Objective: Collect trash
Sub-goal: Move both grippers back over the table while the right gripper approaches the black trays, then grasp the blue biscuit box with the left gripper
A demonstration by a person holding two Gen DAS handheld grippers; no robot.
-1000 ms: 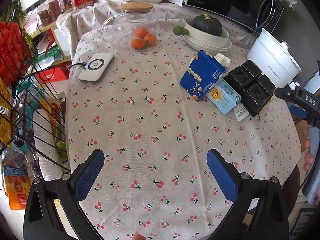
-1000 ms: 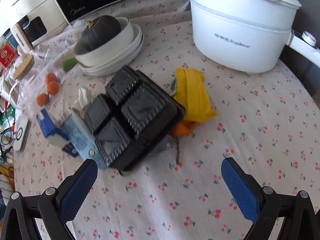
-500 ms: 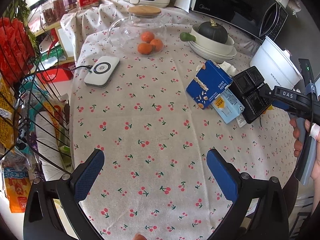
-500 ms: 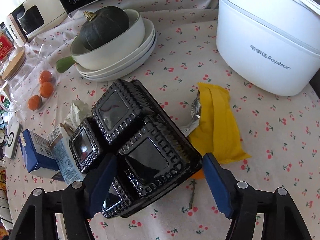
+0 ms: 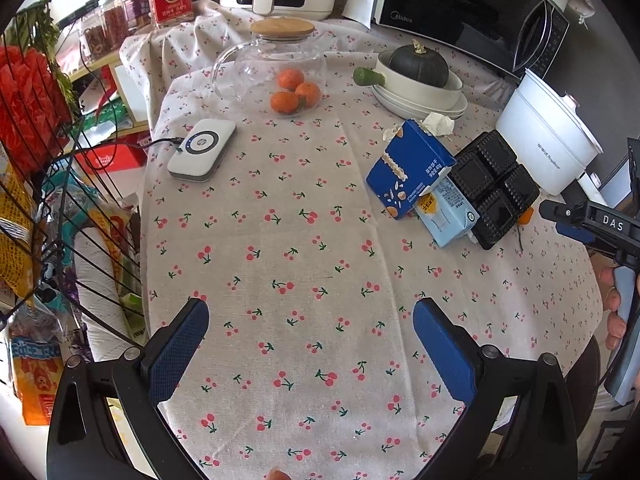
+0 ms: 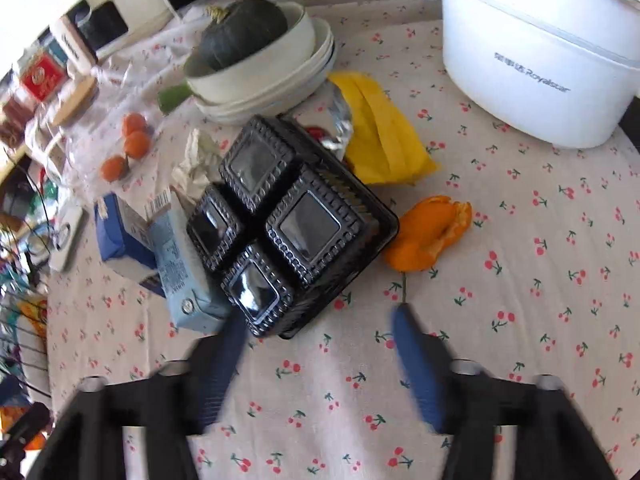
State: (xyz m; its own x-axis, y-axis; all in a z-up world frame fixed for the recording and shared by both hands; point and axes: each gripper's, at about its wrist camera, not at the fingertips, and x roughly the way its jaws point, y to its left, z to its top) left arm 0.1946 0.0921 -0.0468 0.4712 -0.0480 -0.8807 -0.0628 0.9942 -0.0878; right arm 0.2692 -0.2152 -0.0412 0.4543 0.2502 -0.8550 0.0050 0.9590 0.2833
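A black plastic tray (image 6: 288,224) with four compartments lies upside down on the cherry tablecloth; it also shows in the left wrist view (image 5: 492,188). Beside it lie a dark blue carton (image 5: 408,168), a light blue carton (image 6: 180,264), a crumpled tissue (image 6: 196,160), a yellow wrapper (image 6: 380,136) and orange peel (image 6: 432,232). My right gripper (image 6: 320,344) is open, its fingers just short of the tray's near corner. My left gripper (image 5: 308,344) is open and empty above bare cloth.
A white electric pot (image 6: 536,48) stands at the right. Stacked bowls with a dark squash (image 5: 418,66), a glass jug with oranges (image 5: 280,68) and a white charger pad (image 5: 202,148) sit further back. A wire rack (image 5: 40,160) stands off the table's left edge.
My right gripper has narrowed its opening, moved in on the black tray, then drawn back slightly. The left gripper has pulled back, so more of the table shows.
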